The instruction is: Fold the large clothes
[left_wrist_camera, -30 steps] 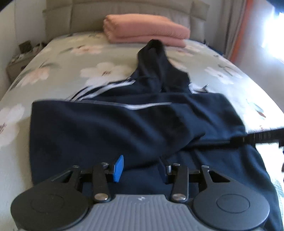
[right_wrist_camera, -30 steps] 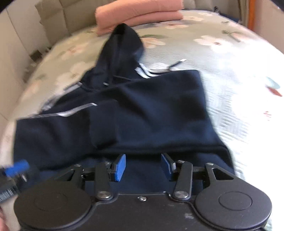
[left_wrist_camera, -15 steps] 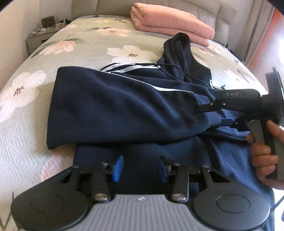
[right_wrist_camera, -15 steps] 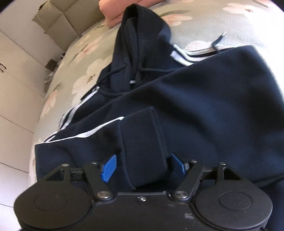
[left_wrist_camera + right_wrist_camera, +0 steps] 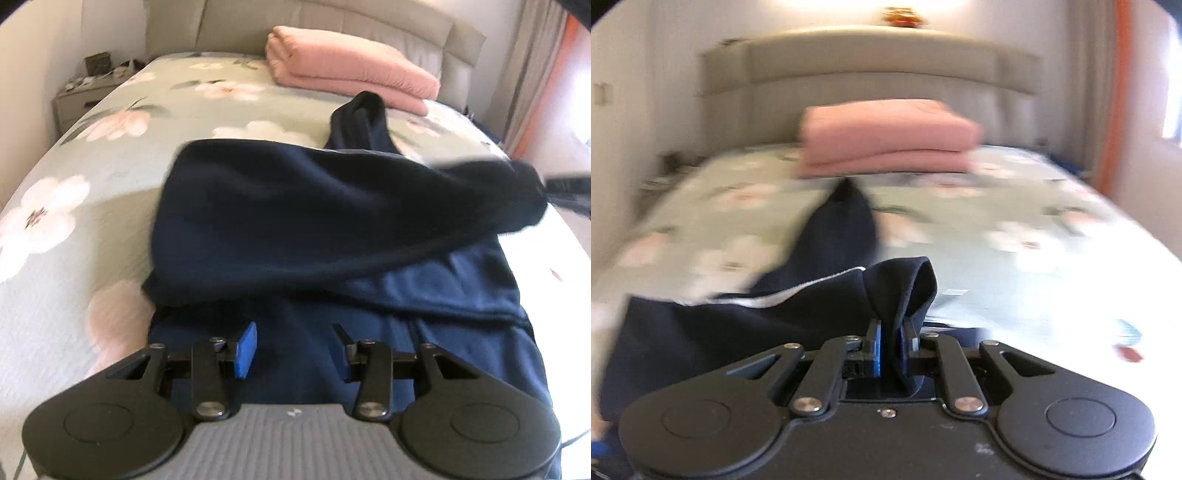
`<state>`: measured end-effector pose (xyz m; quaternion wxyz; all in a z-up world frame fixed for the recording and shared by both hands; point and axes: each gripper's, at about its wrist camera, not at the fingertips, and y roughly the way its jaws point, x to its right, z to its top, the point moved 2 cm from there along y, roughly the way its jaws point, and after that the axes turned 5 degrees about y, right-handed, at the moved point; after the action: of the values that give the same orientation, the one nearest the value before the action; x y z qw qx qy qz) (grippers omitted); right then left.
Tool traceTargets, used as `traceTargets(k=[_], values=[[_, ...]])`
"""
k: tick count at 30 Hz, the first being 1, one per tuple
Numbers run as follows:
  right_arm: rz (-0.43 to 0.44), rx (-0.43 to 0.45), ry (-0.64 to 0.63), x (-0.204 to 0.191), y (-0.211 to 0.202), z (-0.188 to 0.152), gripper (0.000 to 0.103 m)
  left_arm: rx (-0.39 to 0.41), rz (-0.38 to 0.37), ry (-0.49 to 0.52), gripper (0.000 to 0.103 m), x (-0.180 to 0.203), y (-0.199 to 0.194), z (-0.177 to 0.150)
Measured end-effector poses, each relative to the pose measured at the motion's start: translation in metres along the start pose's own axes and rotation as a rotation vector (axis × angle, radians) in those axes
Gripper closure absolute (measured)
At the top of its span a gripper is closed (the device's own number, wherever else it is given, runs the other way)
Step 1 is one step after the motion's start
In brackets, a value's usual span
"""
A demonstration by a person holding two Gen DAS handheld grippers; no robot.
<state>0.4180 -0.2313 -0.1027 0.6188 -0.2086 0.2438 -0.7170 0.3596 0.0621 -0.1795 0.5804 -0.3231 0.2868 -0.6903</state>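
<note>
Between the right gripper [image 5: 890, 350] fingers, closing, sits the hoodie [image 5: 701, 332] cuff; left gripper [image 5: 293, 349] fingers apart.

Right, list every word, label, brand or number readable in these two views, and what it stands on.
None can be read.
Small pale mark on the left tongs' grey body: too small.
Items on the nightstand: blurred.
Navy hoodie: shows no print.

Right tongs [image 5: 890, 345] closing on the sleeve cuff [image 5: 905, 291], now lifted.
</note>
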Motion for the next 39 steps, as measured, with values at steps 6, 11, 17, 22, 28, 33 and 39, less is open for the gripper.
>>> traceTargets(k=[6,11,17,22,28,33,39], values=[[-0.193,-0.242,-0.052,0.042,0.067,-0.051,0.045,0.015,0.012,0.019,0.058,0.010,0.037,0.025],[-0.147,-0.084,0.058,0.053,0.034,-0.044,0.045,0.071,0.034,0.046,0.058,0.013,0.060,0.058],[-0.048,-0.177,-0.082,0.015,0.077,-0.054,0.093,-0.019,0.057,0.095,0.065,0.019,0.116,0.071],[-0.025,-0.293,-0.008,0.041,0.111,-0.076,0.103,-0.051,0.103,0.163,0.092,0.005,0.125,0.058],[-0.200,-0.240,0.025,0.043,0.074,-0.063,0.100,-0.058,0.022,0.026,0.084,-0.015,0.089,0.044],[0.084,-0.276,-0.033,-0.003,0.059,-0.076,0.091,-0.081,-0.011,0.056,0.080,-0.006,0.076,0.016],[0.062,-0.365,-0.042,0.000,0.083,-0.083,0.091,-0.136,0.057,0.165,0.079,-0.006,0.082,0.005]])
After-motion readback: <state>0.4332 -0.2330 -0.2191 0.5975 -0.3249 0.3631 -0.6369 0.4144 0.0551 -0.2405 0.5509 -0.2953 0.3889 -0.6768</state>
